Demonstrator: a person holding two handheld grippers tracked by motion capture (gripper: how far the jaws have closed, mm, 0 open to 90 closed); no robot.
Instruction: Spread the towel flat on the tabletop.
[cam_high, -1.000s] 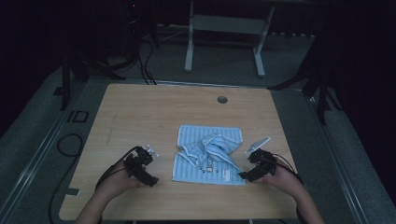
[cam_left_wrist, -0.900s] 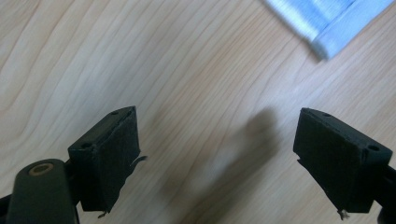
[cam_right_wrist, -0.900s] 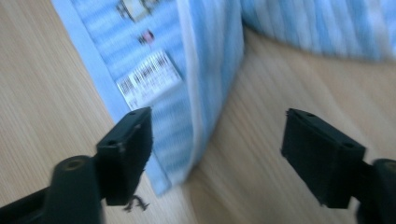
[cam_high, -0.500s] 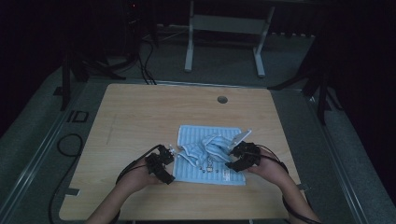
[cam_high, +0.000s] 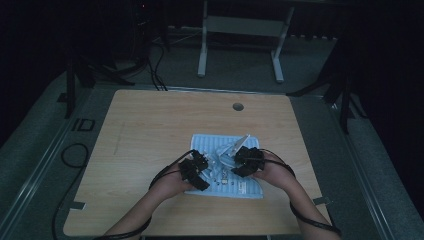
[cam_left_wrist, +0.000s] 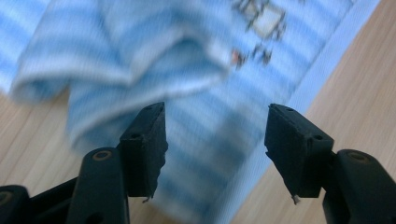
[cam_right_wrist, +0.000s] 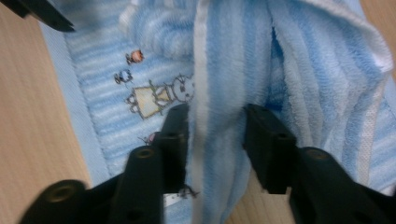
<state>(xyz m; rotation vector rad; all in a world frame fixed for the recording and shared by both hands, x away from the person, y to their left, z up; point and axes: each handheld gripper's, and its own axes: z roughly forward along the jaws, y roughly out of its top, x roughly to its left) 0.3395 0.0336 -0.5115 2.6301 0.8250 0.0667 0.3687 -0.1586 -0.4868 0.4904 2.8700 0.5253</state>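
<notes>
lying on one wooden table (cam_high: 150, 130) is one blue striped towel (cam_high: 250, 186), near the person's edge and a bit to the right of the middle. the towel is bunched up in its middle and flat at its edges. it has small cartoon pictures (cam_right_wrist: 159, 98) on it. there are two grippers, one in each hand, and both are over the towel.

the left gripper (cam_high: 196, 170) sits at the towel's left edge. in the left gripper view its two black jaws stand apart, with the flat striped towel (cam_left_wrist: 210, 140) under the gap and a folded lump of towel just past the tips. the jaws have just been closing, but they do not press on the cloth. bare wood shows on both sides.

the right gripper (cam_high: 246, 161) is over the bunched part, close beside the left one. in the right gripper view its jaws (cam_right_wrist: 215, 140) have just been closing and now squeeze a raised fold of the towel with a white edge between them.
</notes>
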